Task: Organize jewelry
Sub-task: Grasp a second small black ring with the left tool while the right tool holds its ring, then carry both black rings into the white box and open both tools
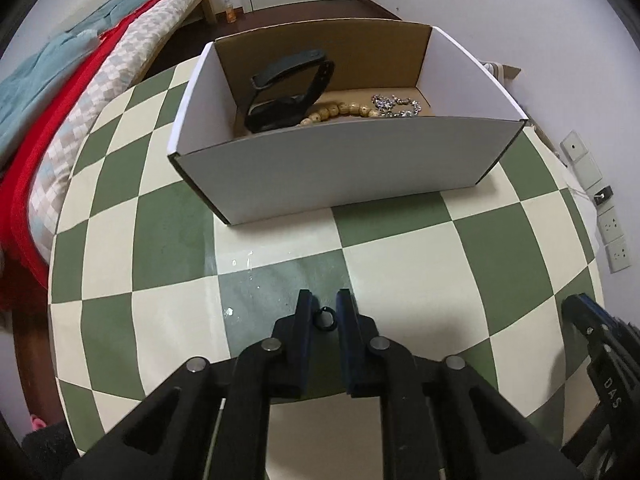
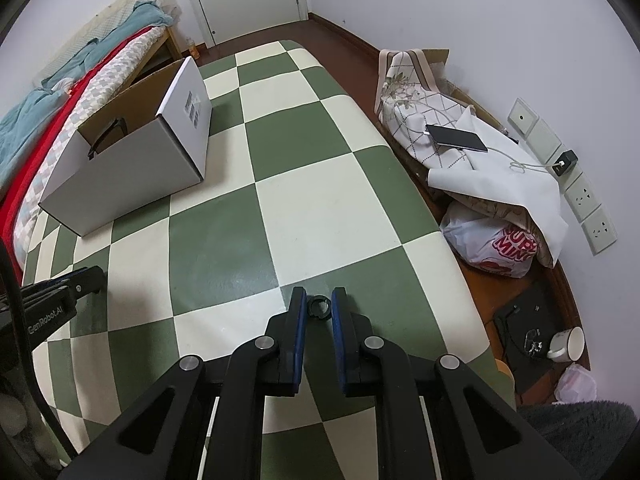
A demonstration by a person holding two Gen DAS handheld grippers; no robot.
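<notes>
Logging the left side first: left tongs point(image 1: 324, 296) drawn narrow, the small black ring point(image 1: 325, 318) spanning the gap, pads apparently touching it on both sides. Low over the checked tabletop point(image 1: 400, 248); cannot tell whether the ring is lifted or resting on it. (R.)

Right side reads alike. Right tongs point(image 2: 318, 292) narrow, the second black ring point(image 2: 319, 307) caught between the blue pads near the tips, at the near part of the tabletop. (M.)

Handling, my judgement: both rings very light, rigid, smooth. Little surface to bear on, so they may twist or pop out if squeezed off-centre. Best hold is across the widest part, pads on opposite outer edges. (R.)

Agreed. Breakage seems a small concern; a slip is the likelier fault. The second ring seems to have a split in its band, though it is too small to be certain, so keep a pad off that spot. (M.)

Destination, presumably: white cardboard box point(image 1: 328, 168), well ahead of the left tongs. Already inside: black watch strap point(image 1: 288, 92), wooden bead bracelet point(image 1: 340, 112), sparkly chain point(image 1: 396, 105). (R.)

Box walls are tall. The tongs would need to clear the rim before letting go, otherwise a ring could bounce away. (M.)
</notes>
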